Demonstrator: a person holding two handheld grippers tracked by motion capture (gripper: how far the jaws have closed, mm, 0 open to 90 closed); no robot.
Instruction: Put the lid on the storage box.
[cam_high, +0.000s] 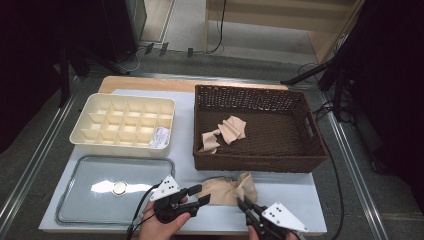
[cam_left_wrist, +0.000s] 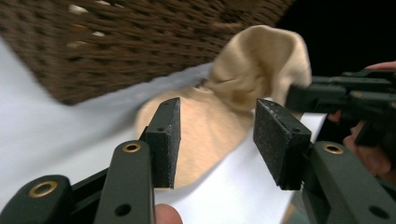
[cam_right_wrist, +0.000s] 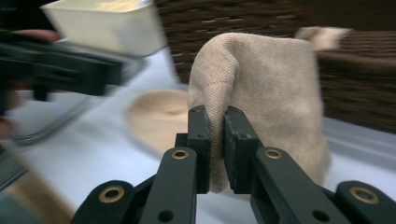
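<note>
A beige cloth (cam_high: 226, 190) lies crumpled on the white table top (cam_high: 300, 200), just in front of the wicker basket (cam_high: 260, 162). My right gripper (cam_high: 243, 202) pinches a raised fold of that cloth (cam_right_wrist: 261, 79); in the right gripper view the gripper (cam_right_wrist: 215, 116) has its pads pressed together on the fabric. My left gripper (cam_high: 201, 194) sits at the cloth's left end. Its jaws (cam_left_wrist: 217, 123) stand open, with the flat part of the cloth (cam_left_wrist: 210, 135) lying below and between them, not squeezed.
The brown wicker basket holds more beige cloth pieces (cam_high: 225, 132). A cream divided organiser (cam_high: 125, 125) stands at the back left, with a metal tray (cam_high: 70, 200) in front of it. The table's front edge is close to both hands.
</note>
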